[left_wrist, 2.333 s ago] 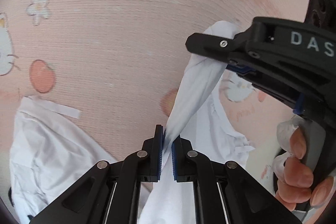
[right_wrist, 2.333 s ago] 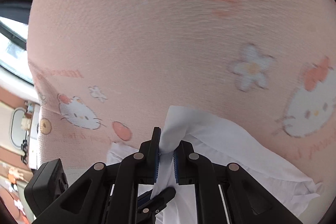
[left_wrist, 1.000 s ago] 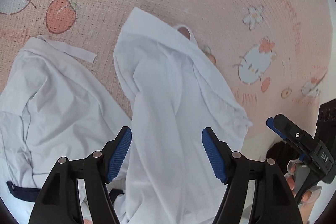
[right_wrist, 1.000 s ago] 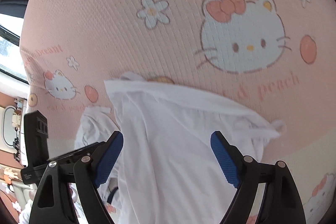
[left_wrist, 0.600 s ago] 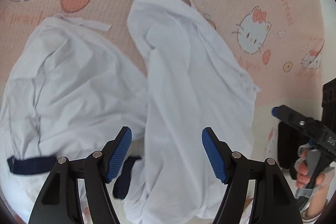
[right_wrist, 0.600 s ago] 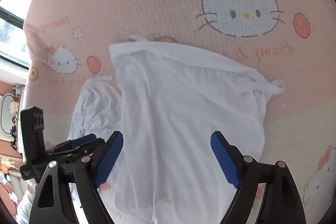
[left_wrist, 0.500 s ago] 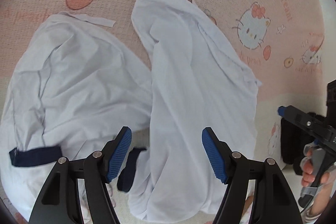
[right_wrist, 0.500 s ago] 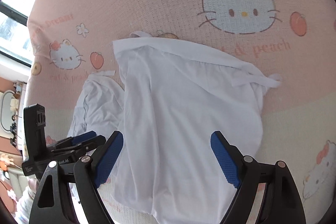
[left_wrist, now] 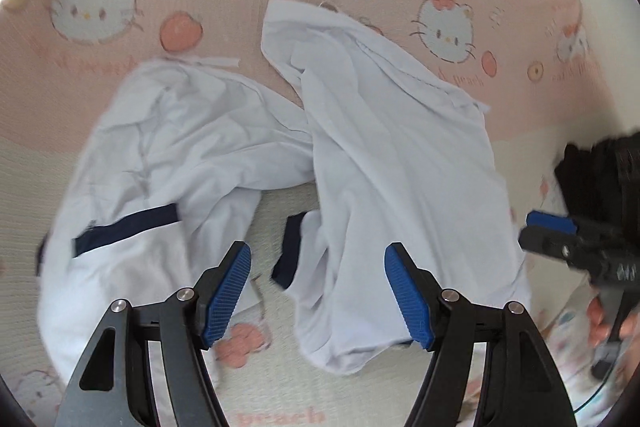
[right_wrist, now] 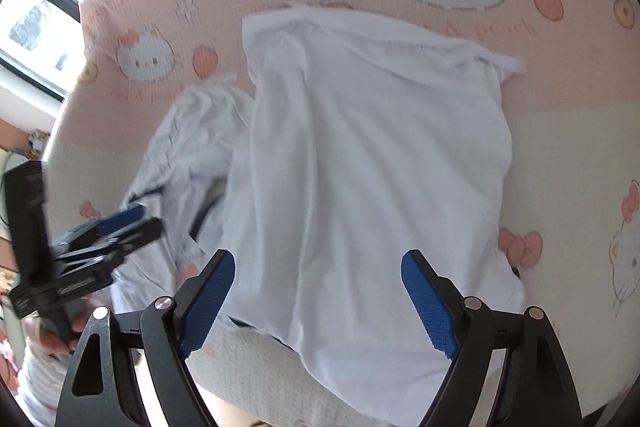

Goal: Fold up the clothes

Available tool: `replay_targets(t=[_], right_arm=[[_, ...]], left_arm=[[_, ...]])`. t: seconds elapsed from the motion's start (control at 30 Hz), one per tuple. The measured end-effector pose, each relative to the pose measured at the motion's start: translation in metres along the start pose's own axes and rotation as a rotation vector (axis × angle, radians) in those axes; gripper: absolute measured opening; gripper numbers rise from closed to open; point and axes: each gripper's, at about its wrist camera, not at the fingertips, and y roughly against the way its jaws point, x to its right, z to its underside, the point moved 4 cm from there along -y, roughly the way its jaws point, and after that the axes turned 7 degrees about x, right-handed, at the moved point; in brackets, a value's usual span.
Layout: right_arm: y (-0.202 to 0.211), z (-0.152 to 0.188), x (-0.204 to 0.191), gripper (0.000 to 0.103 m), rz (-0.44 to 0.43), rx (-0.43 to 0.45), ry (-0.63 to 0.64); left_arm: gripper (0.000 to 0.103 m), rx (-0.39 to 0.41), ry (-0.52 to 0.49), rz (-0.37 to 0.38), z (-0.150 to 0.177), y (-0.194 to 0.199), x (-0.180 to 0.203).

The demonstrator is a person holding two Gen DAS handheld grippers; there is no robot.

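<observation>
White shirt (left_wrist: 400, 167) lies below both down-tilted grippers, left gripper (left_wrist: 318, 291) and right gripper (right_wrist: 318, 299) jaws wide, empty.

Soft, even daylight fills both views — brightest at the blown-out window (right_wrist: 36, 23) in the right wrist view. Fisheye bending and dark vignette ring the edges; motion blur smears the left view's margins.

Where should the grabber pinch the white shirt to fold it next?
Probably the bottom hem of the white shirt, nearest the right gripper. That edge lies loose and free on the blanket, so come from above and pinch a corner of it.
</observation>
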Motion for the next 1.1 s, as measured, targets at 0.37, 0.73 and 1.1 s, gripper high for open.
replay_targets(t=[0.37, 0.73, 1.1], right_arm=[[0.059, -0.027, 0.038, 0.085, 0.008, 0.292, -0.209], [0.133, -0.069, 0.05, 0.085, 0.161, 0.723, -0.009], [0.065, -0.124, 0.16, 0.085, -0.156, 0.434, -0.346]], left_arm=[[0.068, 0.22, -0.034, -0.021, 0.002, 0.048, 0.04], [0.068, 0.455, -0.211, -0.04, -0.046, 0.04, 0.13], [0.068, 0.204, 0.046, 0.107, -0.095, -0.039, 0.163]])
